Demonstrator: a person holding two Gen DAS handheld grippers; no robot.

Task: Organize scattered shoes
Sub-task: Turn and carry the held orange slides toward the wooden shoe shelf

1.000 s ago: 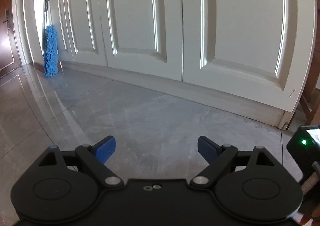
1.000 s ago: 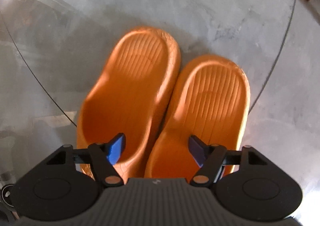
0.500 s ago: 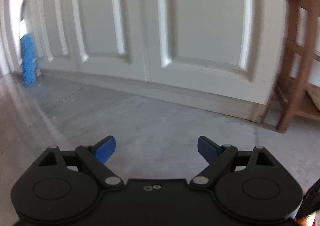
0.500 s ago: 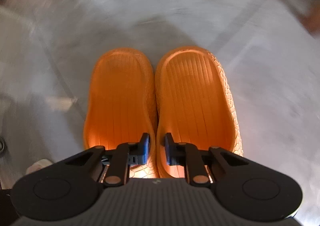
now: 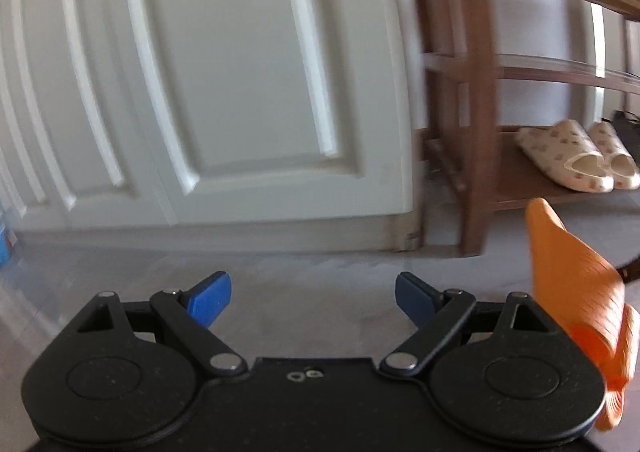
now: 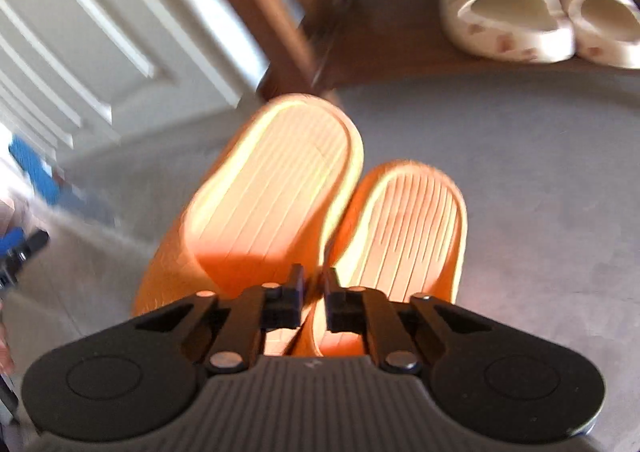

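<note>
No writing is readable anywhere. The right gripper (image 6: pixel 313 302) pinches the inner edges of two orange slippers (image 6: pixel 276 188), heels hidden behind it. The left gripper (image 5: pixel 313 294) is spread wide, empty; cream slippers (image 5: pixel 568 154) sit blurred at three o'clock.

No readable text, label, brand, number or sign shows in either view. A small pale mark sits on the ribbed grey body of the right hand-held gripper (image 6: pixel 313 300), too small and blurred to make out.

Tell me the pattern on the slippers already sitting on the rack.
Cream slippers with small brownish motifs, clearest in the right wrist view.
</note>
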